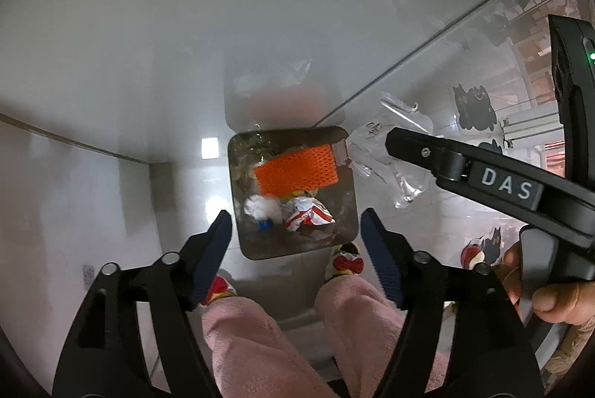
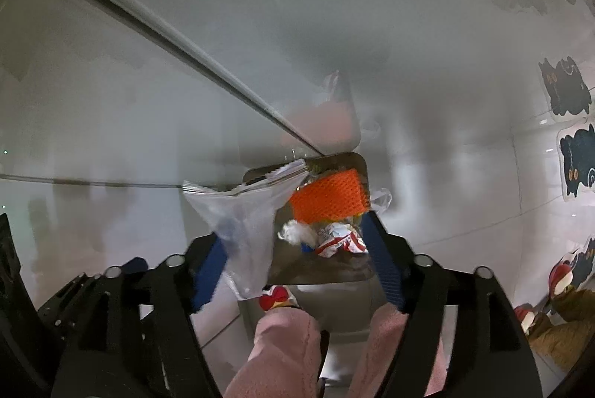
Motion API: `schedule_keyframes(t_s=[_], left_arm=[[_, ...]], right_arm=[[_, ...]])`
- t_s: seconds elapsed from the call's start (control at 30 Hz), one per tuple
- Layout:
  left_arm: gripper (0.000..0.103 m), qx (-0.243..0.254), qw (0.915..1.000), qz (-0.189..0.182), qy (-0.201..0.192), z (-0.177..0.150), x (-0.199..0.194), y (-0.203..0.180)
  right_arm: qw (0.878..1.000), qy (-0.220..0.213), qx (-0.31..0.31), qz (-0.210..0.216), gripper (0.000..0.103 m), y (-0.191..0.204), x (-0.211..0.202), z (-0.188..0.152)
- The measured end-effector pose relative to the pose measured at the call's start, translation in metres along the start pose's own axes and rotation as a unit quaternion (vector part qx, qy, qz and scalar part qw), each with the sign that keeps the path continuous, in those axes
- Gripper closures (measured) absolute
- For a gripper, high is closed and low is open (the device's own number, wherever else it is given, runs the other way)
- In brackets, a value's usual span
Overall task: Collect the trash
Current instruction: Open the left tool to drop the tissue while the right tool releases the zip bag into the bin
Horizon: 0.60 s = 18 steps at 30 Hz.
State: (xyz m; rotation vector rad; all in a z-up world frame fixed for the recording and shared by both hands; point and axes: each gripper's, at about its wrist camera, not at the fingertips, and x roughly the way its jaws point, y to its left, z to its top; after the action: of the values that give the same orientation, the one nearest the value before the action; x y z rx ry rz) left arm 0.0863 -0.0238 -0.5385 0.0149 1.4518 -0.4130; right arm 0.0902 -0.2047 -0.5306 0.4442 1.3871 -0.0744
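Note:
A square steel bin [image 1: 238, 204] stands open on the floor below both grippers. It holds an orange foam net [image 1: 297, 171], a white tissue wad [image 1: 260, 206] and a red-and-white wrapper [image 1: 306, 217]. My left gripper [image 1: 295, 242] is open and empty above the bin's near rim. My right gripper [image 2: 293, 260] is open above the bin [image 2: 346, 160]; a clear plastic bag [image 2: 245, 230] hangs against its left finger [image 2: 210, 268], over the bin's left edge. The same bag [image 1: 386, 156] shows in the left wrist view below the right gripper's finger [image 1: 465, 167].
White walls meet in a corner behind the bin [image 1: 148, 160]. The floor is glossy white tile [image 2: 465, 212]. The person's pink trouser legs [image 1: 253, 342] and slippers [image 1: 346, 260] stand just before the bin. Cat-shaped floor stickers [image 2: 565, 86] lie to the right.

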Motion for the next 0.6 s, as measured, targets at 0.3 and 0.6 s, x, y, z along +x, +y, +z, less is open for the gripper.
schedule_keyframes(t_s=[0.3,0.6], left_arm=[[0.024,-0.006,0.9996,0.008,-0.027,0.003,-0.036,-0.002],[0.024,0.017,0.9987,0.001,-0.049,0.005,-0.072,-0.012]], right_arm=[[1.000,-0.010,-0.003,0.008,0.010,0.013,-0.026,-0.003],[1.000,-0.005,-0.005,0.026,0.009,0.016,-0.050,-0.006]])
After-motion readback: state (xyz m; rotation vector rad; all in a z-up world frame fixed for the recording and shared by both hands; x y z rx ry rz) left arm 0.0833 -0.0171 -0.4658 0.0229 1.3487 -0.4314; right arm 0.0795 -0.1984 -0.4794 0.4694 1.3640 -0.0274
